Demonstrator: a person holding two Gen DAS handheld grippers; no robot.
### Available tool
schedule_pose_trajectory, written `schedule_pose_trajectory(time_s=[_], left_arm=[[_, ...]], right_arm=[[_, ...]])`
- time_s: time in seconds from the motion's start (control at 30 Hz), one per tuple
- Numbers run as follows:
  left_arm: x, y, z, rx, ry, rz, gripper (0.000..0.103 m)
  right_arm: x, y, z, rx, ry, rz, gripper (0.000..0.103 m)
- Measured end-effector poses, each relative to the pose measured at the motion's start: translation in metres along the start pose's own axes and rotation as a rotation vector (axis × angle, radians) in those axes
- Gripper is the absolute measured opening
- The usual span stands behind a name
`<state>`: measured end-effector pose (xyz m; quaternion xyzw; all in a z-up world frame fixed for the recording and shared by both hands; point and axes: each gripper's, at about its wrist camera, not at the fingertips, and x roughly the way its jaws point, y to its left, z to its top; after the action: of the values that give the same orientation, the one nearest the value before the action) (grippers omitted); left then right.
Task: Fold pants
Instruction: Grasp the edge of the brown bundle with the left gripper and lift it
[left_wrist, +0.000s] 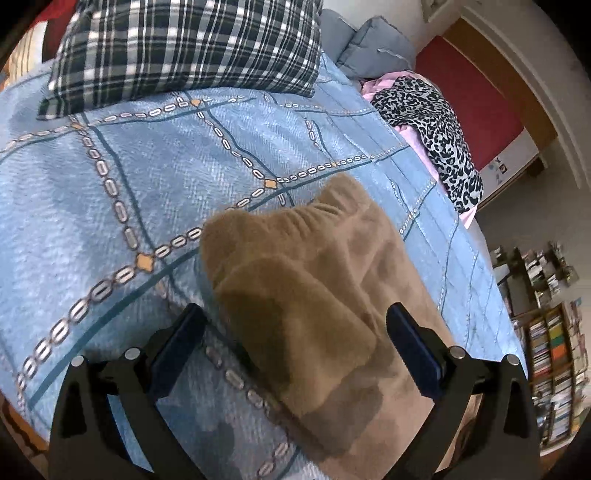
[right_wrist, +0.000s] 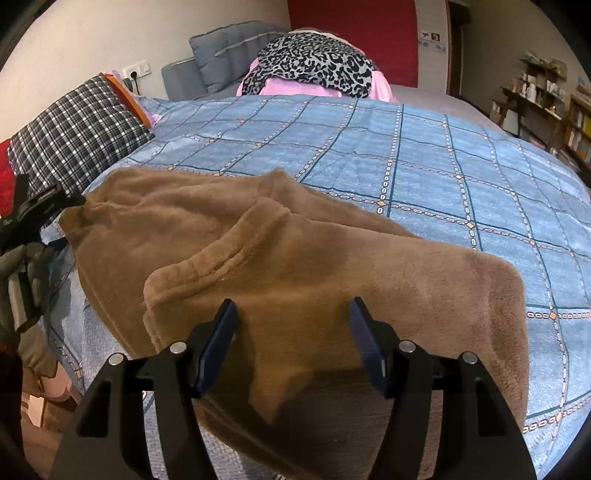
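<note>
Brown fleece pants (right_wrist: 295, 258) lie folded over on the blue checked bedspread (right_wrist: 424, 173), with the elastic waistband (right_wrist: 207, 258) on top toward the left. My right gripper (right_wrist: 293, 325) is open just above the pants' near part, jaws wide apart, holding nothing. In the left wrist view the pants (left_wrist: 306, 266) lie ahead and to the right. My left gripper (left_wrist: 295, 332) is open, its jaws on either side of the folded edge without closing on it. The left gripper also shows at the left edge of the right wrist view (right_wrist: 44, 210), near the pants' far left corner.
A plaid pillow (left_wrist: 184, 48) lies at the head of the bed (left_wrist: 110, 221). A leopard-print and pink clothes pile (right_wrist: 314, 66) sits at the bed's far side, beside a grey cushion (right_wrist: 229, 51). Bookshelves (left_wrist: 554, 354) stand to the right.
</note>
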<state>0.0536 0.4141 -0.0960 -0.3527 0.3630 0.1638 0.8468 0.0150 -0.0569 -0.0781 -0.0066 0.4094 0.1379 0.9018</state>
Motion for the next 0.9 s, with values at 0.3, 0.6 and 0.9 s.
schedule_pose_trajectory(time_s=[0.3,0.6,0.9], left_arm=[[0.023,-0.005,0.016,-0.044,0.019,-0.023,0.100],[0.029,-0.005,0.019,-0.070,0.032,-0.055,0.072],[0.026,0.014,0.021,-0.194,0.059,-0.160,0.033]], right_arm=[[-0.001,0.001,-0.001,0.004,-0.002,0.000,0.063],[-0.001,0.003,0.000,0.005,0.002,0.003,0.063],[0.000,0.004,-0.001,0.011,0.005,0.007,0.063]])
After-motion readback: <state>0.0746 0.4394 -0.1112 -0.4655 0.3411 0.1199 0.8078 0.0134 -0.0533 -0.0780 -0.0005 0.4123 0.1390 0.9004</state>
